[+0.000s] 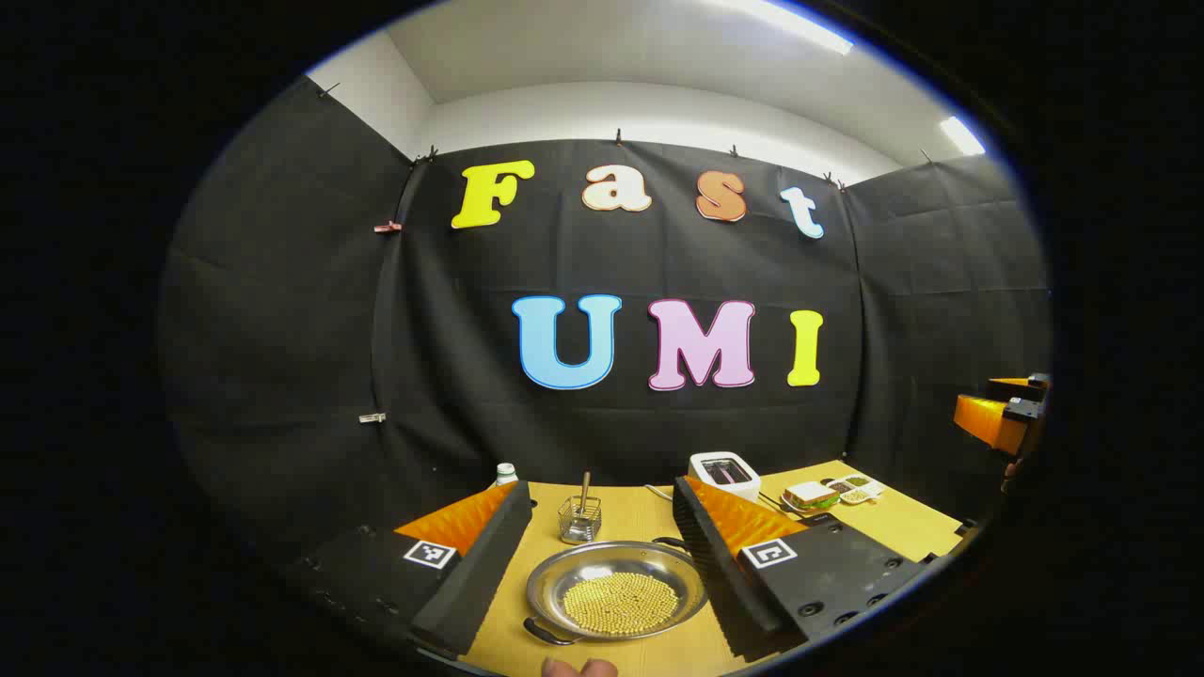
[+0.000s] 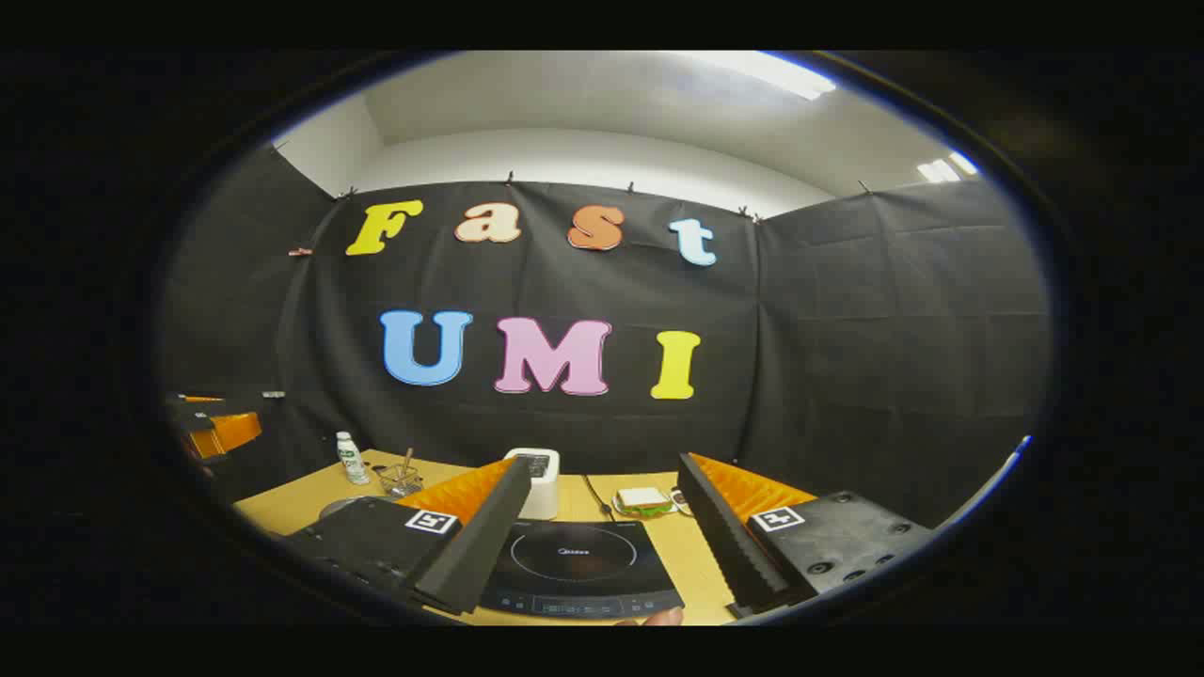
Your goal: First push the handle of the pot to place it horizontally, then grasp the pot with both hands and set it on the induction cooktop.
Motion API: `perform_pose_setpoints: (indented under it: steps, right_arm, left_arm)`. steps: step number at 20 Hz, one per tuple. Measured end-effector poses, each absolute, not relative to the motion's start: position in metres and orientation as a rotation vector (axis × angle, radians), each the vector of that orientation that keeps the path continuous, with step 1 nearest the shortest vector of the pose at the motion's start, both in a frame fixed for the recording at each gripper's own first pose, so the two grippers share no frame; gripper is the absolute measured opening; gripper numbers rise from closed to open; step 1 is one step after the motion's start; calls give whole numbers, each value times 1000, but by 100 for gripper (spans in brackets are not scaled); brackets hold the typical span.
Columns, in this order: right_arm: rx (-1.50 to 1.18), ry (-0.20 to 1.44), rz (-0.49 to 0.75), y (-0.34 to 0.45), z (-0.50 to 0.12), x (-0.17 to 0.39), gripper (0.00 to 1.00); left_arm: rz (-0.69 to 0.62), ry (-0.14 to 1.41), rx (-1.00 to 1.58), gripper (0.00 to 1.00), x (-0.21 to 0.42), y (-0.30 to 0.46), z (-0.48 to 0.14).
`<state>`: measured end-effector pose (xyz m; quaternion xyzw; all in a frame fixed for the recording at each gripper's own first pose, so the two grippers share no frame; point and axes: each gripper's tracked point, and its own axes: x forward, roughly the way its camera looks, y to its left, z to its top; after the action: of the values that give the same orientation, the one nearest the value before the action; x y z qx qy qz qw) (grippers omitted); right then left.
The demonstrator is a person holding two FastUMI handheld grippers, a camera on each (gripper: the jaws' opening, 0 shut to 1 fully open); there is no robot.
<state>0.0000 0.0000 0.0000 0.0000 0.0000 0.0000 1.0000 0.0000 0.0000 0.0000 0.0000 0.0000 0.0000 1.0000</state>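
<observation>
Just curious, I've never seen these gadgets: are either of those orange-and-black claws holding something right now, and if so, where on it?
Nothing is held. The left gripper is open above the pot; the right gripper is open above the induction cooktop.

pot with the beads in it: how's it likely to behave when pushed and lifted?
The pot is shallow, wide metal, so probably stiff and unlikely to tip. The loose yellow beads will likely roll and shift if it tilts, so lift it level. Its smooth base on the wooden table may slide or spin when the handle is pushed.
</observation>
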Motion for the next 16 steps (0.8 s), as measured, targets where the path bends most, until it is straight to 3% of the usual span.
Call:
perform_pose_setpoints:
  steps: [16]
  right_arm:
    - [-17,2,6,9,-3,10,97]
  left_arm:
    - [-3,5,3,95,9,9,-1]
